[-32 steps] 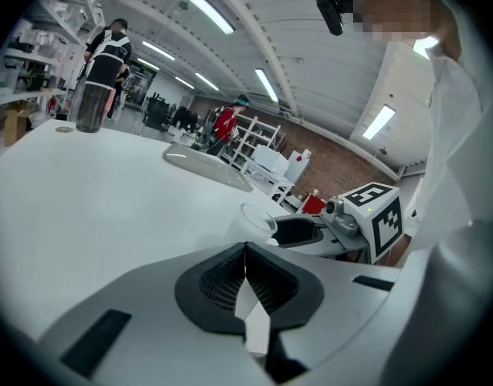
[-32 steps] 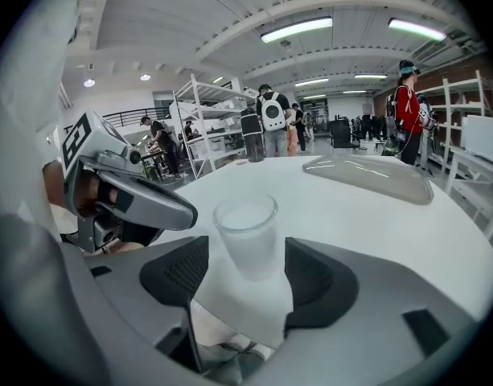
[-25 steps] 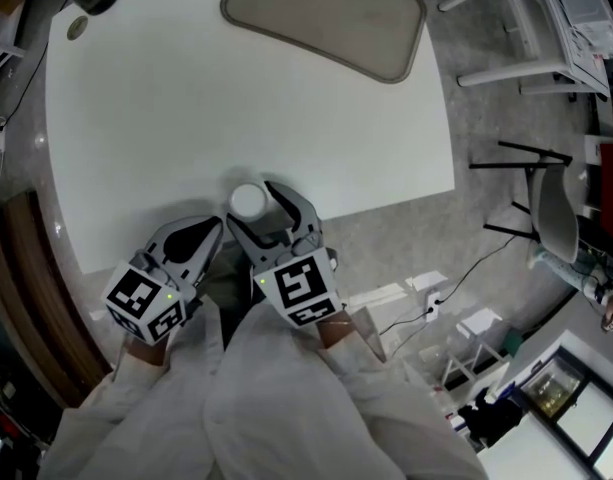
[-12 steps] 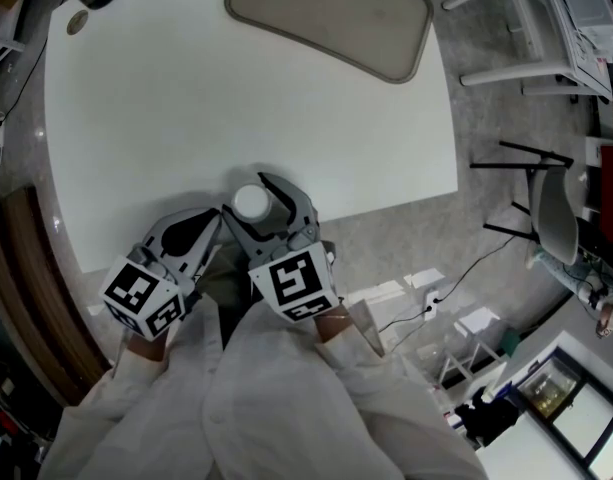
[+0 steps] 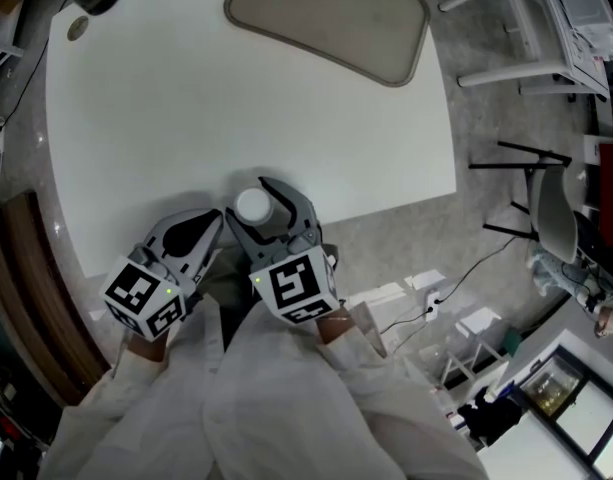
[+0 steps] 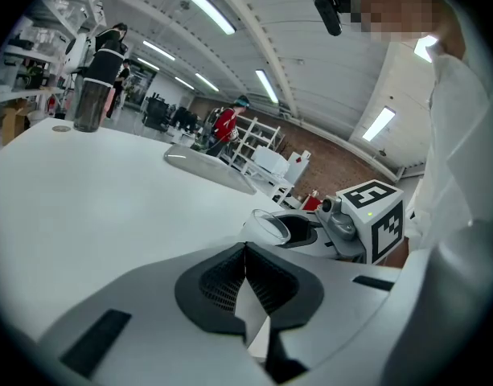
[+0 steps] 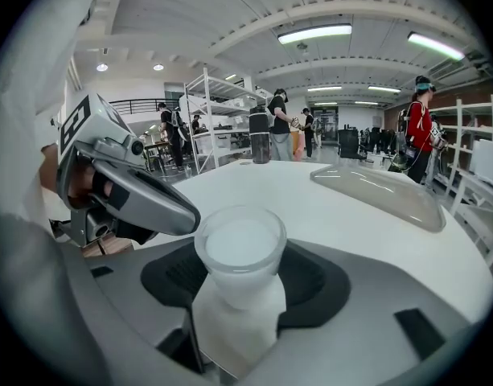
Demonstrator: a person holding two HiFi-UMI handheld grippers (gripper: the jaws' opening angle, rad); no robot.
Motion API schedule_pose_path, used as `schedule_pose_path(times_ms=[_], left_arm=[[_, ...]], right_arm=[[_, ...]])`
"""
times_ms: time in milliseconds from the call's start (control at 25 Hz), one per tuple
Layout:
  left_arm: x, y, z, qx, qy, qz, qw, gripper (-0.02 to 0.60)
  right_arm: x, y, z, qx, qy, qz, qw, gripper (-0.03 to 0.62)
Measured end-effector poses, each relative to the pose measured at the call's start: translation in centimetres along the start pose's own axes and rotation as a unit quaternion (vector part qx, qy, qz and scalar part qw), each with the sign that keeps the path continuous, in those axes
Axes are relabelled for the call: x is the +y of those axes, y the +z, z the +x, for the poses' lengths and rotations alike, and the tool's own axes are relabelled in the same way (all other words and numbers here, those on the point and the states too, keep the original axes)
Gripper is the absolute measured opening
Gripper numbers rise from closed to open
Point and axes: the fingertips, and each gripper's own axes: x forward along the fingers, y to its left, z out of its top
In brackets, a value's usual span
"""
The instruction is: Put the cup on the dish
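Almost nothing has changed in the last second. The right tool [image 5: 258, 200] is still low in the middle of the head view, at the near edge of the big white table [image 5: 166, 98]. It has only crept a tiny bit. The small frosty glass cup [image 7: 240, 246] is still inside it. So I think the grab is done, but the trip to the dish has hardly begun.

The right tool is pinching the cup. One jaw is on each side of it, and the dark pads press on its lower part. The left tool [image 6: 246, 276] sits just beside the right one, in the lower left of the head view. Its jaws are pressed together and hold nothing.

The cup stands upright. Its top is a round, open rim, and it looks milky white and see-through. It gets a bit thinner toward the bottom. From above it shows as a small white circle. I cannot tell if its bottom still touches the table or is lifted a little.

The flat grey dish with round corners [image 5: 326, 18] lies at the top of the head view, on the far side of the table. It is bare and well apart from the cup. Lots of white table lies between them, so the cup has to go up and across before it can be set down.
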Motion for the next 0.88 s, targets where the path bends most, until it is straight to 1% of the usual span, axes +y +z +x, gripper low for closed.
schedule_pose_path(times_ms=[160,400,640,880], left_arm=[[0.1,0.3,0.0,0.004,-0.006,0.006,1.0,0.009],[0.1,1.5,-0.6,-0.004,-0.013,0.023,0.9996,0.009],[-0.8,4.1,-1.5,-0.026,-0.028,0.056,0.9977,0.009],[-1.9,7.0,-2.6,-0.054,-0.039,0.091,0.9936,0.009]], right_arm=[[0.1,0.4,-0.1,0.003,0.004,0.002,1.0,0.268],[0.3,2.3,-0.7,-0.005,0.006,-0.006,1.0,0.268],[-0.2,4.9,-2.7,-0.02,-0.022,-0.029,0.999,0.268],[-0.8,7.7,-4.7,-0.043,-0.048,-0.035,0.997,0.268]])
